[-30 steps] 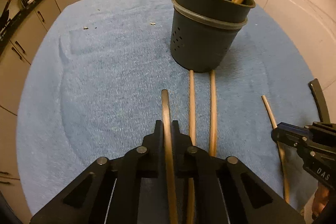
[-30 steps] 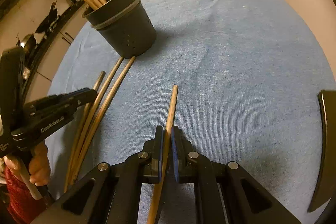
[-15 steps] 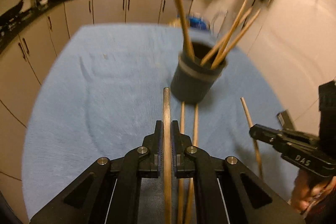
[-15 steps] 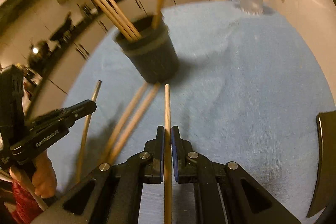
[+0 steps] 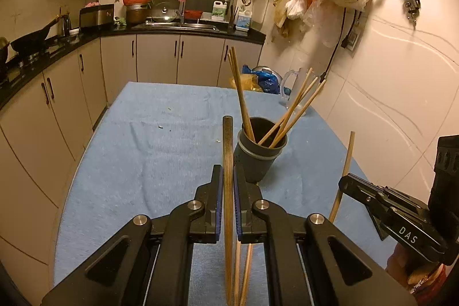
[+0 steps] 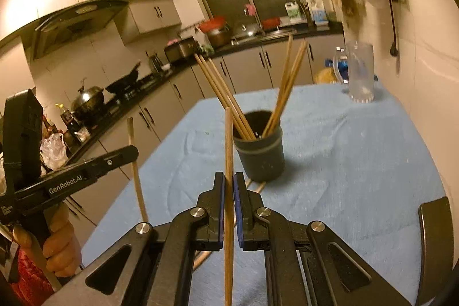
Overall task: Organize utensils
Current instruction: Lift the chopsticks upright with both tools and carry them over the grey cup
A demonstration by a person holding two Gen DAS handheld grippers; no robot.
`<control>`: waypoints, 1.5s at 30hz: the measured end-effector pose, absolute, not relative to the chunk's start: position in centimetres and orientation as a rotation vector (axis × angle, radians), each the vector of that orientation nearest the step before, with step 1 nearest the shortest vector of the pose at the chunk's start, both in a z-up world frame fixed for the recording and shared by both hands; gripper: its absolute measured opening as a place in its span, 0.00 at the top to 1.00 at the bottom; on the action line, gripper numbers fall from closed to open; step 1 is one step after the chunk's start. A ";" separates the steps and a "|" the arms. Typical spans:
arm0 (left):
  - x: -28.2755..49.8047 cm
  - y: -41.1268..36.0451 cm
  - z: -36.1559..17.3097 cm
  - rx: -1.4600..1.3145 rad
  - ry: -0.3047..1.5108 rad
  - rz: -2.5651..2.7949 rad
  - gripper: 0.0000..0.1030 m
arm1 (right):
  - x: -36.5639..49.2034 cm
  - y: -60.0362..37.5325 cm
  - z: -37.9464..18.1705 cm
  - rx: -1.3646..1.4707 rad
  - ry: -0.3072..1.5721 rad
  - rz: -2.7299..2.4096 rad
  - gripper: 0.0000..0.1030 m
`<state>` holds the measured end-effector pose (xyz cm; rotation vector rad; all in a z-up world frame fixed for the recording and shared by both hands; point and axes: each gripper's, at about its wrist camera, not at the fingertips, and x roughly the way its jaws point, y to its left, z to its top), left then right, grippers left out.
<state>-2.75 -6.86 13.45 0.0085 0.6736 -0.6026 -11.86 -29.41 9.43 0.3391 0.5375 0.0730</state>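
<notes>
A dark grey utensil cup (image 5: pixel 259 159) (image 6: pixel 259 159) stands on the blue towel-covered table (image 5: pixel 143 157) and holds several wooden chopsticks. My left gripper (image 5: pixel 228 177) is shut on a brown chopstick (image 5: pixel 228 145) lifted above the table, its tip just left of the cup. My right gripper (image 6: pixel 228 185) is shut on another wooden chopstick (image 6: pixel 228 139), also raised, its tip near the cup's left side. Each gripper appears in the other's view: the right one (image 5: pixel 342 182) with its stick (image 5: pixel 345 165), the left one (image 6: pixel 134 152) with its stick (image 6: pixel 134 159). Two more chopsticks (image 5: pixel 243 265) lie on the towel below.
A clear plastic jug (image 6: pixel 358 73) stands at the table's far right corner by the tiled wall. Cabinets and a dark counter (image 5: pixel 183 30) with pots and a sink run along the far side and left. A dark curved object (image 6: pixel 436 248) lies at the right edge.
Both grippers have risen off the towel with their chopsticks and tipped upward, so the kitchen walls now show. The cup looks smaller and farther off.
</notes>
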 end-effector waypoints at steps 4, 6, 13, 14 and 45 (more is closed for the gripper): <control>-2.8 -6.6 13.8 0.009 0.665 -0.602 0.94 | -12.0 -29.3 9.9 0.344 0.522 0.070 0.94; -2.6 -6.5 13.9 0.008 0.661 -0.602 0.94 | -12.1 -29.4 9.8 0.347 0.516 0.071 0.94; -2.4 -6.4 14.3 -0.004 0.655 -0.600 0.94 | -12.0 -29.7 10.2 0.368 0.496 0.061 0.94; -2.4 -6.4 14.4 -0.003 0.653 -0.601 0.94 | -12.0 -29.8 10.2 0.370 0.494 0.062 0.94; -1.2 -8.5 18.2 -0.008 0.598 -0.636 0.94 | -12.2 -33.7 12.4 0.455 0.407 0.010 0.94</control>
